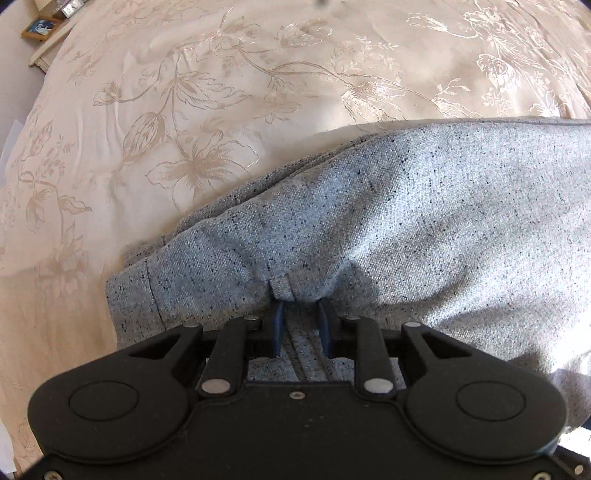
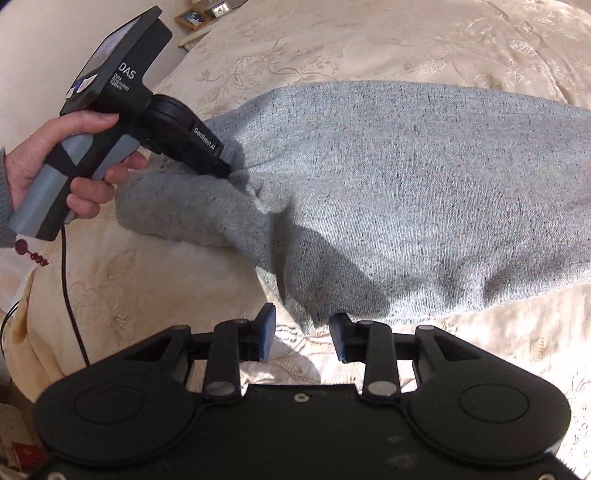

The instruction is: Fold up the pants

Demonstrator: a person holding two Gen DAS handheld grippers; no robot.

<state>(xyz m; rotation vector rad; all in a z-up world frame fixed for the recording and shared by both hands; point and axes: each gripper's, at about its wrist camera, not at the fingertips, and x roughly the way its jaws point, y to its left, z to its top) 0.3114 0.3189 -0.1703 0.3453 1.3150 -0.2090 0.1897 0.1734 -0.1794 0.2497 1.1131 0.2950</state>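
Grey speckled pants [image 1: 424,221] lie folded on a cream floral bedspread [image 1: 166,110]. My left gripper [image 1: 301,306] is shut on a bunched fold of the pants, its blue pads pinching the fabric. In the right wrist view the left gripper [image 2: 223,170] shows from the side, held by a hand, gripping the pants [image 2: 406,184] near their left end. My right gripper [image 2: 303,325] is open, its blue pads on either side of the near corner of the pants, just above the bedspread [image 2: 147,288].
A framed picture [image 1: 40,27] and small items stand on a shelf beyond the bed's far left corner. A dark cable [image 2: 68,295] hangs from the left gripper's handle. Bedspread extends beyond the pants.
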